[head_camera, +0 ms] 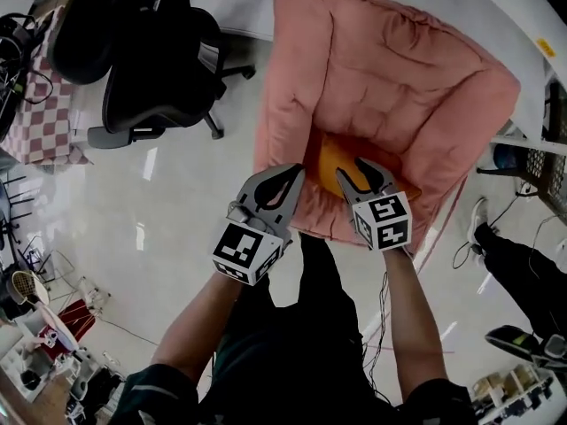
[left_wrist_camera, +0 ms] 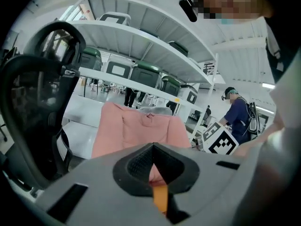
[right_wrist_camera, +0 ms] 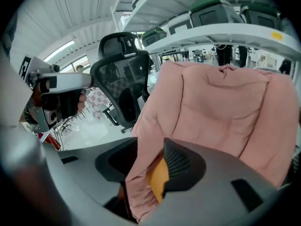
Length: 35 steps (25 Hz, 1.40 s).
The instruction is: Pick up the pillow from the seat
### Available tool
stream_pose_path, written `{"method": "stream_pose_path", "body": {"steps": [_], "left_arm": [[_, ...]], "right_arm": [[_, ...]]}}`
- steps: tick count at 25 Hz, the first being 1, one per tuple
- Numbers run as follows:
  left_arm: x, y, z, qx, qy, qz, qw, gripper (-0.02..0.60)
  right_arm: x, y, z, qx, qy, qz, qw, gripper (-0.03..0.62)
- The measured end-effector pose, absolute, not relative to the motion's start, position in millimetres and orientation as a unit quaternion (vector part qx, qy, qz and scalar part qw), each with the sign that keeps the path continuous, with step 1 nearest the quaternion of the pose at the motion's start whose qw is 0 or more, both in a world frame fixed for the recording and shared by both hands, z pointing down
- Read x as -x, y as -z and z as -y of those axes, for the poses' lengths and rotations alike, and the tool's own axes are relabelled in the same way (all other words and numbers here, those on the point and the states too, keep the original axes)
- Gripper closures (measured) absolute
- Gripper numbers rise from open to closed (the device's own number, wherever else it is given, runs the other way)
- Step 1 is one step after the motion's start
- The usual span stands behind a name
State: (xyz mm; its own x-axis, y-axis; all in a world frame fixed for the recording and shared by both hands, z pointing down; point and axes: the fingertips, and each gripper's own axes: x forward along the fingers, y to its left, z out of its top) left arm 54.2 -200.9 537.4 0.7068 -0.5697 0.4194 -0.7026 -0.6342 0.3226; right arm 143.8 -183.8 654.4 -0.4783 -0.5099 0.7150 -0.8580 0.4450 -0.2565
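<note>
Floor (head_camera: pixel 177 193): glossy white, reflecting ceiling lights; it fills the left half of the head view.
Shelving (left_wrist_camera: pixel 141 39): white tiers behind the seat, carrying green-lidded bins (left_wrist_camera: pixel 145 74).
Seat (head_camera: pixel 390 69): big pink quilted lounge chair with raised padded sides, standing on the floor against the shelving.
Office chair (head_camera: pixel 159 69): black, mesh-backed, on a wheeled base just left of the seat.
Other person (left_wrist_camera: pixel 237 114): in dark blue, standing far off at the right of the left gripper view.
Pillow (head_camera: pixel 332 156): orange, lying at the front edge of the seat cushion, between and just beyond the two grippers; partly covered by them.
Left gripper (head_camera: pixel 297 173): at the seat's front left corner, beside the pillow's edge. Its own view (left_wrist_camera: pixel 153 147) shows the jaw tips meeting, with pink and a thin orange strip behind the slit; whether cloth is pinched cannot be told.
Right gripper (head_camera: pixel 361 168): on the pillow's front. Its own view (right_wrist_camera: pixel 149 149) shows narrow jaws clamping a fold of pink seat cloth and the orange pillow, which fill the gap.
</note>
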Motion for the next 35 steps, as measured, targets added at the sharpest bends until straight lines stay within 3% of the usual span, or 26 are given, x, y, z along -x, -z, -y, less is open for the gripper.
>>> {"method": "stream_pose_path", "body": {"steps": [13, 27, 33, 35], "left_arm": [[-60.8, -640.3, 222.8, -0.863, -0.179, 0.375, 0.287, 0.583], [-65.2, -690.1, 235.4, -0.848, -0.195, 0.381, 0.311, 0.583], [-69.3, -692.2, 237.9, -0.844, -0.195, 0.386, 0.317, 0.583], [-66.4, -694.3, 238.2, -0.843, -0.196, 0.387, 0.318, 0.583]], "right_arm": [[-135.8, -810.5, 218.8, -0.357, -0.356, 0.793, 0.341, 0.414], [-117.0, -925.9, 226.7, -0.261, -0.398, 0.781, 0.405, 0.315], [-118.5, -955.8, 220.9, -0.227, -0.416, 0.768, 0.432, 0.313], [-116.9, -962.4, 219.1, -0.220, -0.418, 0.766, 0.436, 0.340]]}}
